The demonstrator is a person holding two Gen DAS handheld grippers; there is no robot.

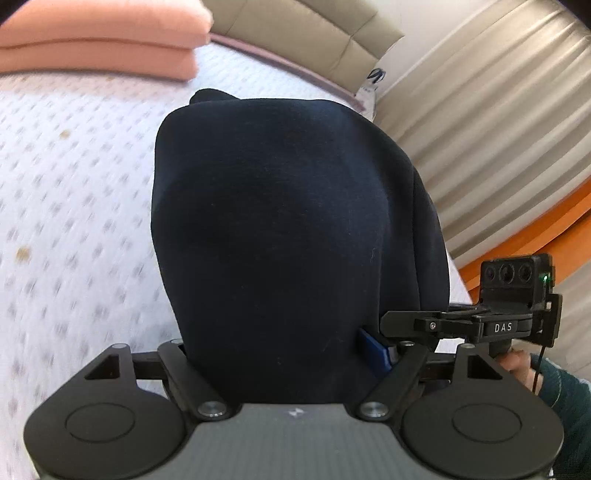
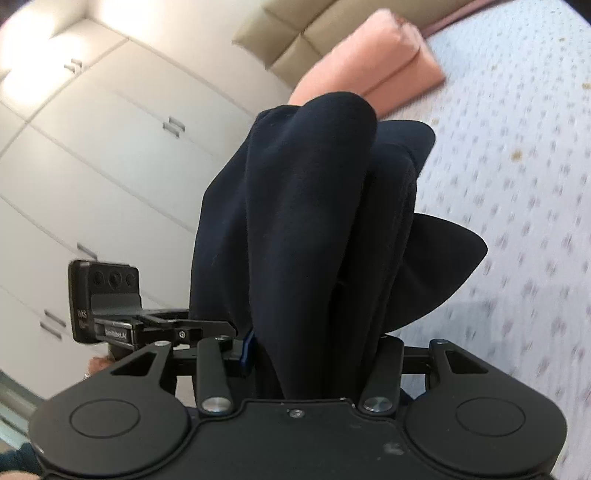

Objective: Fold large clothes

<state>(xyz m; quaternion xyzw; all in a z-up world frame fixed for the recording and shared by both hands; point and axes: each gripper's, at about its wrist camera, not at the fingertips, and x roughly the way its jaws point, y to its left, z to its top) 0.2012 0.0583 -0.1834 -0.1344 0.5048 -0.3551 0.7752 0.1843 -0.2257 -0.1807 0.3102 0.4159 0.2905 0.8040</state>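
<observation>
Both tongs are clamped on the dark sweater (image 1: pixel 288 229), left tongs (image 1: pixel 280 369) and right tongs (image 2: pixel 314 362) side by side. It dangles ahead of them over the bed (image 1: pixel 74 184), probably so it hangs straight for folding.

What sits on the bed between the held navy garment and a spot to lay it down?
Only the folded pink blanket, up near the headboard. The mattress near the navy garment shows nothing else.

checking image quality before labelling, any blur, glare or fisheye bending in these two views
Left wrist view: the patterned bed cover is streaked with motion blur, the dark garment is sharper but nearly featureless, and the curtain bows with the fisheye. Right wrist view: the cover again smears at right, the wardrobe blows out bright at the upper left corner, and its door lines curve.
</observation>
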